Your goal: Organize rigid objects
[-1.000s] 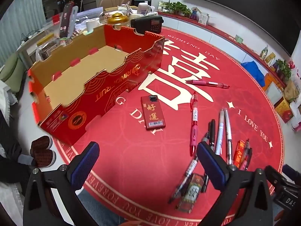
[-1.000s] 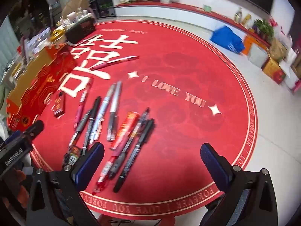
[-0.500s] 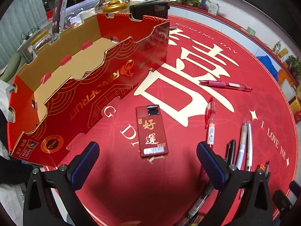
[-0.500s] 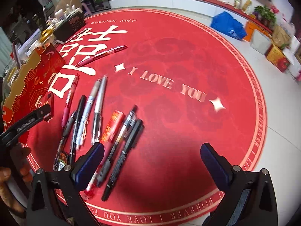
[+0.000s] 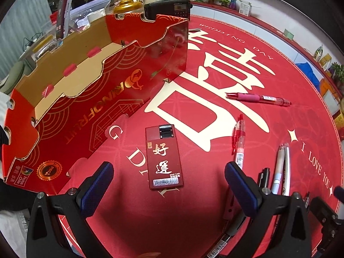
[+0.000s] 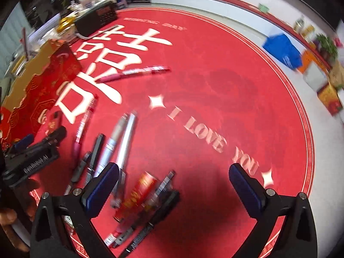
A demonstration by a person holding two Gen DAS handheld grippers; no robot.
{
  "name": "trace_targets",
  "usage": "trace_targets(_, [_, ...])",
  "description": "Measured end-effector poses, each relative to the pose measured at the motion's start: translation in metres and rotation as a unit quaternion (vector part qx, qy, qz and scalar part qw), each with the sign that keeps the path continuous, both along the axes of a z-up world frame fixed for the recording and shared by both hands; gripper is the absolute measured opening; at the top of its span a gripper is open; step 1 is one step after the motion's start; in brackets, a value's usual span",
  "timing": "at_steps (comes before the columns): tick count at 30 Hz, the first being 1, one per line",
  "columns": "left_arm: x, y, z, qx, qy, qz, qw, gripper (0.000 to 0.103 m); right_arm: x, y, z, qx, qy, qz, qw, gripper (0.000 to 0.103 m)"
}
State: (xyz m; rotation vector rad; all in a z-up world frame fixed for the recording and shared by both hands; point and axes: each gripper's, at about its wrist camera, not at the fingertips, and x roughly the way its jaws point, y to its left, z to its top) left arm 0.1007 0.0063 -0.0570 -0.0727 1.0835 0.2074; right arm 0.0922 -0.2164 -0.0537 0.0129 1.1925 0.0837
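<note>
1. The left tongs [image 5: 168, 185] are spread wide apart and hold nothing.
2. A small flat red box with gold writing [image 5: 163, 158] lies on the round red mat [image 5: 215, 204], right between the two blue pads of the left tongs but not touching them.
3. A big red cardboard tray [image 5: 86, 116] stands on the mat, up and to the left of the small box. Its inside shows only brown card.
4. A pink pen [image 5: 258, 98] lies alone on the white writing of the mat, well apart from the other pens.
5. A clear red pen [image 5: 239, 142] lies just beside the right pad of the left tongs.
6. The right tongs [image 6: 173, 185] are also spread wide and hold nothing. This view is blurry.
7. Under the right tongs, near the left pad, lies a bunch of pens: two silver pens [image 6: 120, 142] side by side, black pens [image 6: 94, 154], and a fat red tube with gold marks [image 6: 137, 195].
8. A black radio [image 5: 167, 9] sits behind the tray at the far edge of the mat.
</note>
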Motion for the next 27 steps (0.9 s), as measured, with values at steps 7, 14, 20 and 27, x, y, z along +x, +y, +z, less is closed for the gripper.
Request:
trace_targets(7, [-0.006, 0.003, -0.003, 0.000, 0.003, -0.009, 1.0000, 0.103, -0.040, -0.033, -0.008, -0.006, 0.023, -0.059, 0.998, 0.103])
trace_targets(14, [-0.012, 0.000, -0.005, 0.006, 0.007, -0.017, 0.9998, 0.103, -0.060, -0.010, -0.024, -0.039, 0.047, -0.035, 0.998, 0.103])
trace_targets(20, [-0.014, 0.002, -0.003, 0.006, 0.006, -0.017, 0.9998, 0.103, -0.061, 0.005, -0.026, -0.043, 0.040, -0.027, 0.998, 0.103])
trace_targets(27, [-0.013, 0.003, 0.001, 0.012, -0.001, -0.020, 0.9997, 0.103, -0.057, 0.009, -0.026, -0.003, 0.050, -0.039, 0.998, 0.103])
